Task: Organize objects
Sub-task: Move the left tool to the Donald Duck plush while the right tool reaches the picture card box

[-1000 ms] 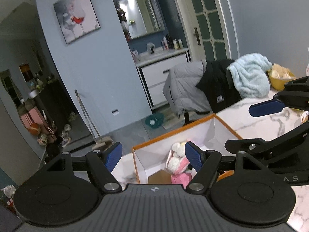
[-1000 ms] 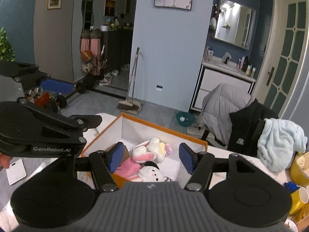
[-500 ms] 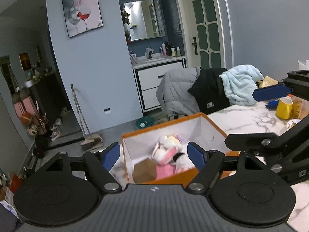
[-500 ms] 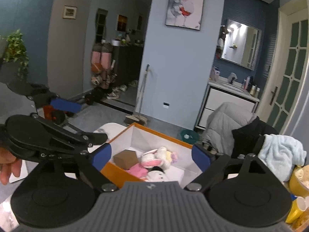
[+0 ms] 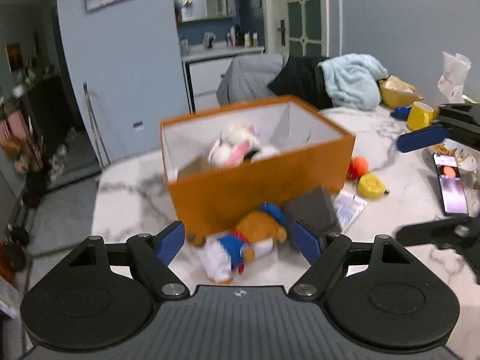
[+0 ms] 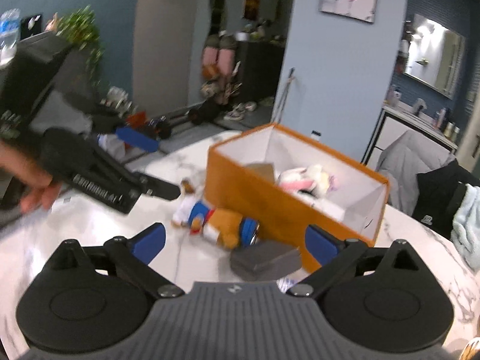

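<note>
Tools first: your left tool (image 5: pixel 238 244) hangs with its blue pads spread wide and nothing between them, low over the marble tabletop (image 5: pixel 129 192). Straight ahead of it lies a plush toy (image 5: pixel 243 241) in orange-brown, blue and white, on its side and just in front of the near wall of the orange box (image 5: pixel 258 186); whether toy and box touch is hard to tell through the blur. Your right tool (image 6: pixel 235 241) is also gaping wide and grips nothing. From its camera you see the same plush toy (image 6: pixel 214 220) lying along the foot of the orange box (image 6: pixel 276 201), and a dark grey block (image 6: pixel 265 259) resting on the tabletop (image 6: pixel 90 231) beside the toy, close against the box's near corner.

Inside the box, against its white lining, sits a white and pink stuffed animal (image 5: pixel 235 147), with a brown cardboard piece (image 5: pixel 193 165) to its left.

To the right of the box, in your left camera, a small orange ball (image 5: pixel 359 165) and a yellow item (image 5: pixel 371 186) lie near each other on the marble, with a printed packet (image 5: pixel 349 208) just in front of them. Farther right you have a phone (image 5: pixel 453 187) lying flat, and a yellow mug (image 5: pixel 420 115) near the back edge. A light blue towel (image 5: pixel 351 79) is draped over dark clothing behind the tabletop.
</note>
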`<state>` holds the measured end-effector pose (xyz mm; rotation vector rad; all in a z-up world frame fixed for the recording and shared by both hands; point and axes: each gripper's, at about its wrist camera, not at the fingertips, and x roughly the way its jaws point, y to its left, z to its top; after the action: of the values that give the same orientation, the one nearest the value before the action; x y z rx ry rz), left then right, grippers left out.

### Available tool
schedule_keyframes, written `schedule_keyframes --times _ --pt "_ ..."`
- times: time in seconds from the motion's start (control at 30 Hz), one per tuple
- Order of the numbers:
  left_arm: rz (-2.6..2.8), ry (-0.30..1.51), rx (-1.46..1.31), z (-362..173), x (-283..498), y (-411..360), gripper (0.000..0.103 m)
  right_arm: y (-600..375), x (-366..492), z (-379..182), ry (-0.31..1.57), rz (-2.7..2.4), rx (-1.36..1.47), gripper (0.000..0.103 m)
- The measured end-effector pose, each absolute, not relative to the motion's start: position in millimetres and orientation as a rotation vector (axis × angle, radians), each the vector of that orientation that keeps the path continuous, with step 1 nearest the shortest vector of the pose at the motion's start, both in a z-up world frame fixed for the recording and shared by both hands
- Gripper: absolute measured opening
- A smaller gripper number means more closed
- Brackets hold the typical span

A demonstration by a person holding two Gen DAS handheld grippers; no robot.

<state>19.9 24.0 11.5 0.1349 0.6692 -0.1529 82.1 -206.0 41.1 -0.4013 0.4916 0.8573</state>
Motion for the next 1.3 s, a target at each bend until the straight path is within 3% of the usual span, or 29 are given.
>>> schedule_keyframes --times 0.27,0.47,0.7,0.9,1.3 --pt "-0.141 0.786 0.169 -47 8 38 0.093 -213 71 -22 0.690 0.955 -0.519 0.102" --pt "-0.161 0.777 0.295 -57 4 29 0.093 -218 64 -59 0.772 1.033 -0.675 0.102" --pt "-0.119 0.705 0.298 -55 30 25 0.093 -206 67 -71 0.858 1.073 -0.696 0.102" --pt "-0.198 0.574 0.604 -54 39 -10 0.093 -202 68 -73 0.878 1.081 -0.717 0.102" --pt "-0.246 0.704 0.574 -81 75 -9 0.093 -206 72 -84 0.958 1.080 -0.741 0.102"
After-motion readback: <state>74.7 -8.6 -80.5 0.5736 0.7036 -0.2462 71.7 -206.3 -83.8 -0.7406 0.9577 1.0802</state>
